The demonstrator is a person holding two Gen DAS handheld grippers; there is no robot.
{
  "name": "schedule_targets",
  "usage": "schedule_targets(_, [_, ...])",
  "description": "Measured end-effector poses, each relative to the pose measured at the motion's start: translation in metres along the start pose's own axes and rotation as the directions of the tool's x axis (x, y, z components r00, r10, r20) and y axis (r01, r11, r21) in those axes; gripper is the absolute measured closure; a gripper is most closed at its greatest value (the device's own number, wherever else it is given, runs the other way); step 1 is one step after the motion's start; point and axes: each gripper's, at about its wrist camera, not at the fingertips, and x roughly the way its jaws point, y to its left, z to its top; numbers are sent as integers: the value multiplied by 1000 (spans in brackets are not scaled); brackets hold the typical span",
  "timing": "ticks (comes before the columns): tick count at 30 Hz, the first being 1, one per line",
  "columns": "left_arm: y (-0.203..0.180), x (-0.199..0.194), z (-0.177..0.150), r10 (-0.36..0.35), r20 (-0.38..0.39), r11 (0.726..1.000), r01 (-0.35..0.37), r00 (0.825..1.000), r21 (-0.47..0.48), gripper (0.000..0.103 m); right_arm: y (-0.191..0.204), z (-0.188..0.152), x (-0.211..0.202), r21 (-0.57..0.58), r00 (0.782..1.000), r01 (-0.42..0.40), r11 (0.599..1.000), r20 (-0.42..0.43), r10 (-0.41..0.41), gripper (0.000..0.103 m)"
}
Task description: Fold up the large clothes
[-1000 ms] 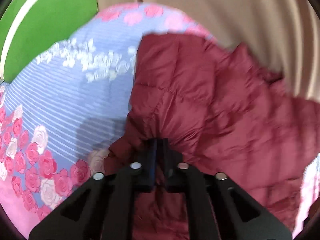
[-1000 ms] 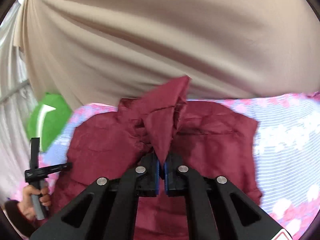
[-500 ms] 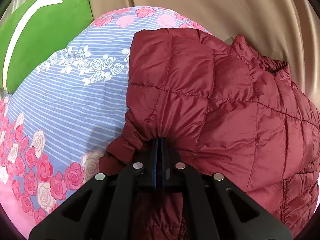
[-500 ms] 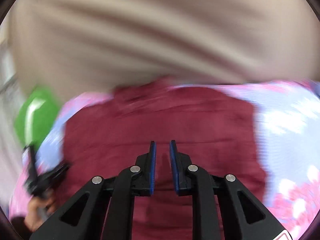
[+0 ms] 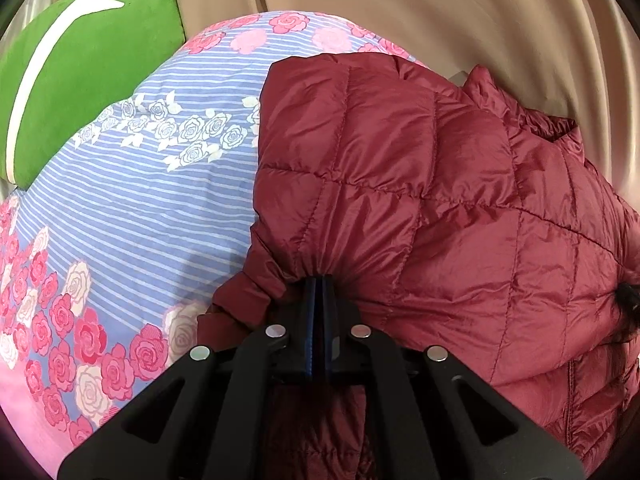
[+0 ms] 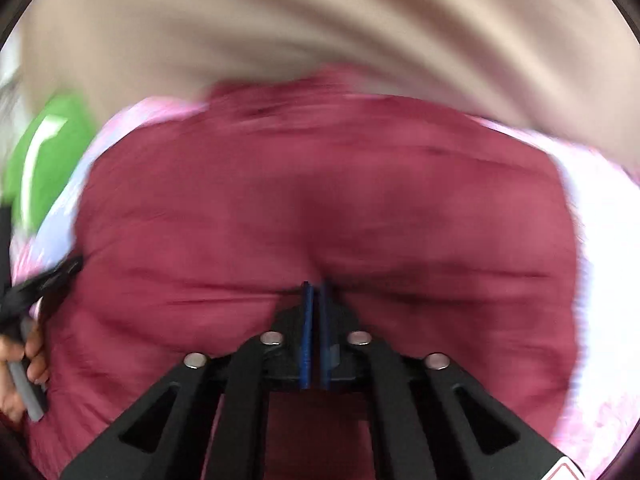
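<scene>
Maroon quilted down jacket [image 5: 420,208] lies spread on the striped, rose-printed blue and pink bedsheet [image 5: 132,216], its far edge against the beige curtain [image 5: 400,8] and a green plush cushion [image 5: 76,80] off to the left.

Left gripper [image 5: 319,280]: jaws closed flat together on a gathered pinch of the jacket's near-left edge; the fabric puckers radially into the fingertips, which indicates a firm hold.

Right gripper [image 6: 315,286]: jaws nearly together at the jacket's near edge. The right wrist view is motion-blurred, so whether cloth is actually caught between the blue pads [image 6: 306,320] cannot be determined. The person's left hand [image 6: 24,364] appears at that view's left margin.

Procedure for the fold in hand, as judged from this layout:
1. Confirm the right gripper has fabric before lifting; a one-sided lift will skew the fold.
2. Raise both grips level and together.
3. Carry the near edge toward the curtain side, keeping tension between the two grips so the slippery, puffy shell does not sag.
4. Lay the edge down squarely, then release.

Caution: trapped air in the quilting will tend to spring the fold open.
</scene>
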Motion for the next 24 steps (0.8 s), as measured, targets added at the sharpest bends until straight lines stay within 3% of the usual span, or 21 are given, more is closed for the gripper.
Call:
schedule_targets(2, [0, 0, 0, 0, 0, 1000, 0, 1000, 4, 102, -56, -2, -6, 142, 1000, 30, 989, 3, -31, 103])
schedule_targets(4, [-1, 0, 0, 10, 0, 1000, -10, 1000, 12, 102, -81, -5, -14, 222, 999, 33, 974, 7, -35, 103])
schedule_targets(6, [-3, 0, 0, 20, 1, 1000, -20, 1000, 22, 102, -76, -5, -27, 203, 994, 96, 975, 26, -103, 100])
schedule_targets(7, [-4, 0, 1, 23, 1, 999, -23, 1000, 24, 102, -64, -5, -34, 168, 992, 113, 979, 43, -121, 93])
schedule_targets(10, [3, -4, -1, -4, 5, 1000, 4, 1000, 0, 99, -38, -7, -47, 95, 989, 115, 989, 77, -123, 82])
schedule_targets(12, [16, -18, -8, -55, 12, 998, 55, 998, -35, 78, -37, -20, -60, 116, 987, 135, 984, 73, -144, 56])
schedule_targets(14, [34, -40, -18, -113, 32, 992, 115, 993, -55, 31, -44, -38, -76, 142, 990, 125, 982, 46, -133, 53])
schedule_targets(16, [55, -71, -37, -92, 40, 993, 94, 995, -67, 15, -60, -62, -94, 146, 994, 108, 983, -1, -109, 48])
schedule_targets(20, [85, -101, -75, -145, -82, 988, 139, 986, -68, 14, -80, -125, -129, 206, 991, 21, 978, -132, 7, 41])
schedule_targets(22, [97, -105, -98, -220, -173, 972, 200, 960, -126, 15, -80, -151, -134, 245, 981, -23, 969, -184, 70, 40])
schedule_targets(24, [94, -121, -113, -208, -164, 977, 198, 964, -76, 29, -72, -167, -135, 260, 973, -36, 965, -213, 93, 45])
